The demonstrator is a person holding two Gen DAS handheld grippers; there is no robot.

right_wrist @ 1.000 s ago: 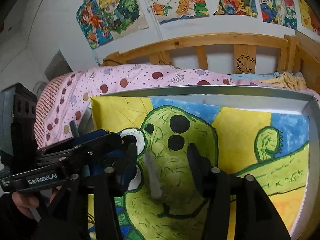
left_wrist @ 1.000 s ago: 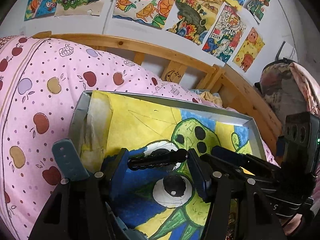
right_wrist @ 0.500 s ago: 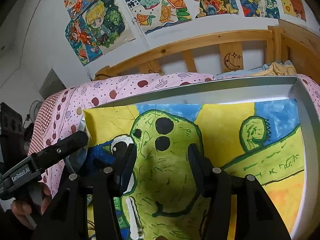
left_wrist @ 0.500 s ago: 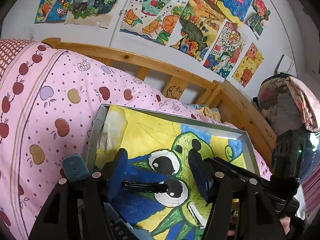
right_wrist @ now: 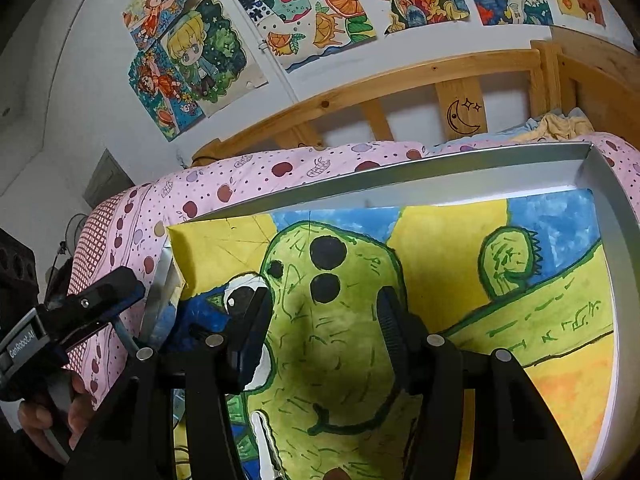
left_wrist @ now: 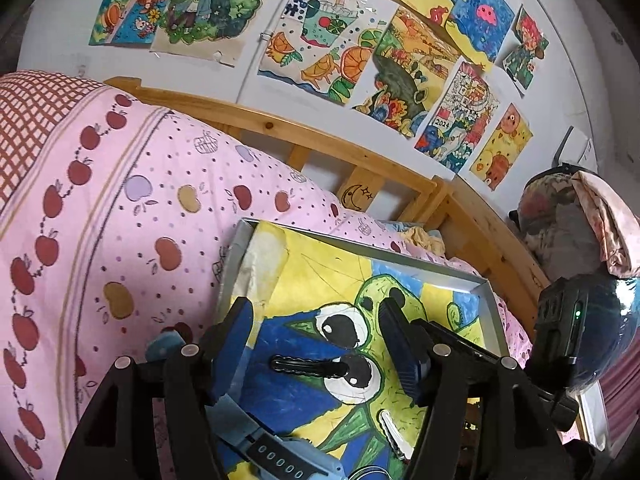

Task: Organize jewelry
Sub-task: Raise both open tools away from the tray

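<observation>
A black hair clip (left_wrist: pixel 308 366) lies flat on the colourful painting that lines the silver tray (left_wrist: pixel 234 268). My left gripper (left_wrist: pixel 316 344) hangs open just above it, and neither finger touches the clip. A white hair clip (left_wrist: pixel 390 434) rests nearer the front of the painting and shows again in the right wrist view, white hair clip (right_wrist: pixel 262 440). My right gripper (right_wrist: pixel 324 332) is open over the green cactus figure with nothing between its fingers. A blue watch strap (left_wrist: pixel 276 458) lies at the tray's near edge.
The tray (right_wrist: pixel 400 168) sits on a pink apple-print quilt (left_wrist: pixel 120 208) on a wooden-railed bed (left_wrist: pixel 320 140). Drawings hang on the wall behind. A hand (right_wrist: pixel 52 412) holds the left gripper at the tray's left side. A bundled bag (left_wrist: pixel 568 224) stands at right.
The black clip sat level with the left fingertips a second ago; it now lies lower on the painting. Both grippers have drawn back and up from the tray.
</observation>
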